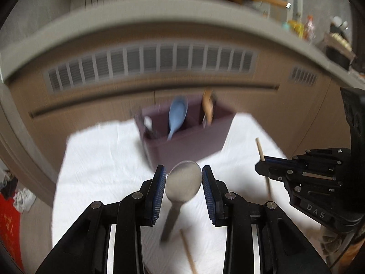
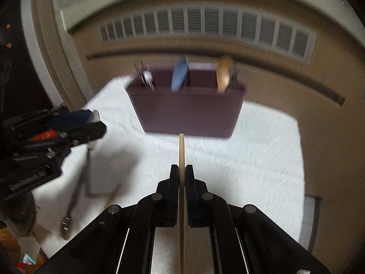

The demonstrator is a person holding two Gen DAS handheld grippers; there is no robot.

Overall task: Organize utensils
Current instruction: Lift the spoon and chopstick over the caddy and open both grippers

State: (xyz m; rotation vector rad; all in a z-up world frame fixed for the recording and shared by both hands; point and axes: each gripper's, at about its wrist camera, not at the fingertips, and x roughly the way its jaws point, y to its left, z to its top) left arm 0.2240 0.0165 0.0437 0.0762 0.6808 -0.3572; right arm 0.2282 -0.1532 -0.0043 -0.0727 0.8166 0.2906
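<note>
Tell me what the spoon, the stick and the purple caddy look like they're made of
Spoon: looks like metal, probably stainless steel; grey bowl with a dull sheen, though blurred.
Stick: appears to be wood or bamboo; pale tan, matte, a thin round rod like a chopstick.
Purple caddy: likely plastic; smooth, even maroon walls with no grain, but blur leaves the finish uncertain.

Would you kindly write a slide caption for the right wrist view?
Right gripper clamps a wooden chopstick before the purple utensil holder on white cloth.
</note>
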